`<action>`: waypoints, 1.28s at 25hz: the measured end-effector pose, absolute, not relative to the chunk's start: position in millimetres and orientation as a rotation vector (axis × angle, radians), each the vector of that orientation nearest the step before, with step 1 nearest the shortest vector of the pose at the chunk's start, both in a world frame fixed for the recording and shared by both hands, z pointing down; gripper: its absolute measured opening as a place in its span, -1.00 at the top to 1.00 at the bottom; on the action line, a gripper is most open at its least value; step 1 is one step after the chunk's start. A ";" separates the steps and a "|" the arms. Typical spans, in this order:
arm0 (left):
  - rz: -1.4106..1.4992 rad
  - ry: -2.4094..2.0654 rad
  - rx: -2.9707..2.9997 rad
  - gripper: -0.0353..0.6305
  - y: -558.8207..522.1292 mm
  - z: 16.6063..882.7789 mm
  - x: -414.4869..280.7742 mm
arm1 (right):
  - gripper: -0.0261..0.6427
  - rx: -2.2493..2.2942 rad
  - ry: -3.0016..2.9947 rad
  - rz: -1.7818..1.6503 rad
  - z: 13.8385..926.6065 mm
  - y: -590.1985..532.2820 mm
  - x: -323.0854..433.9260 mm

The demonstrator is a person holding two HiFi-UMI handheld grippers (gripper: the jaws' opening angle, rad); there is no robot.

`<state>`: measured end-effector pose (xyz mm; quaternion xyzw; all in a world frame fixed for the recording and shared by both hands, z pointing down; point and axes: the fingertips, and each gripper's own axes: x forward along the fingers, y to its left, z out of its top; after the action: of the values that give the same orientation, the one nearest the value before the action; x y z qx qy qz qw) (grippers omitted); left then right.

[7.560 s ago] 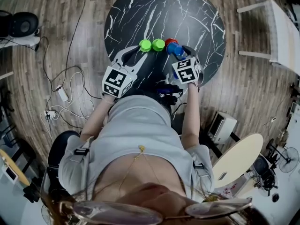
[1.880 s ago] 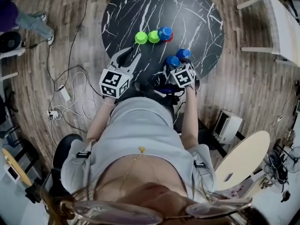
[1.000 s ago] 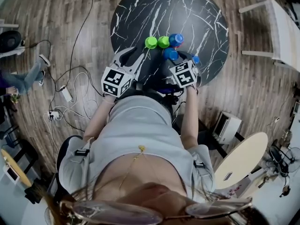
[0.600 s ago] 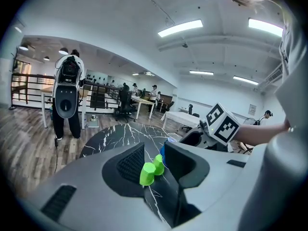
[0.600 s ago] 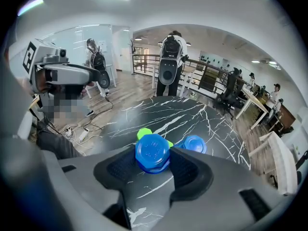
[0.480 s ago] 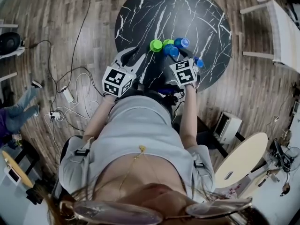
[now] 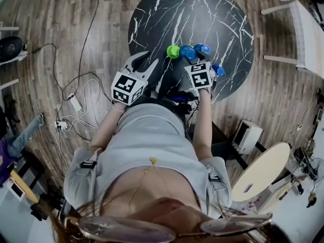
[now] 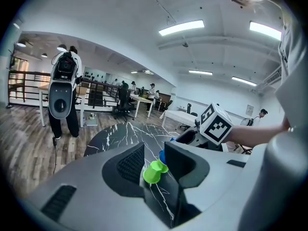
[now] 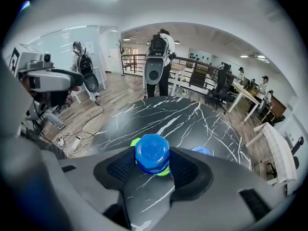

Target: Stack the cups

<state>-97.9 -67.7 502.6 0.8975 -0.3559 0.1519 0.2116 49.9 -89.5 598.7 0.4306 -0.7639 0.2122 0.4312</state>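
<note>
Gripping an upturned blue plastic cup (image 9: 152, 152), the right claw (image 9: 153, 160) poised it over a green plastic cup (image 9: 165, 172) at six o'clock on the black marbled bench (image 7: 202, 14), presumably for stacking; the left claw (image 8: 154, 154) gaped empty.

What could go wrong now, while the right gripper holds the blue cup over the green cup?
1. The blue cup in the right gripper seems off-centre over the green cup; it could land on the edge and tip it.
2. A second blue cup sits beside this gripper, near the table edge; a sweep may knock it off.
</note>
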 end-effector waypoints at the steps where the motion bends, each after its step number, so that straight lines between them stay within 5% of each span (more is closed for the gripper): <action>1: 0.423 -0.986 2.492 0.50 -68.9 503.0 -99.6 | 0.23 1.082 -1.901 0.537 599.7 -91.5 49.3; 32: 0.436 -0.949 2.493 0.50 -84.6 508.8 -102.0 | 0.11 1.106 -1.871 0.566 614.9 -103.1 46.1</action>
<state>-102.0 -84.6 508.8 0.9002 -0.3428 0.1574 0.2175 46.1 -103.1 614.9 0.4438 -0.7508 0.2272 0.4332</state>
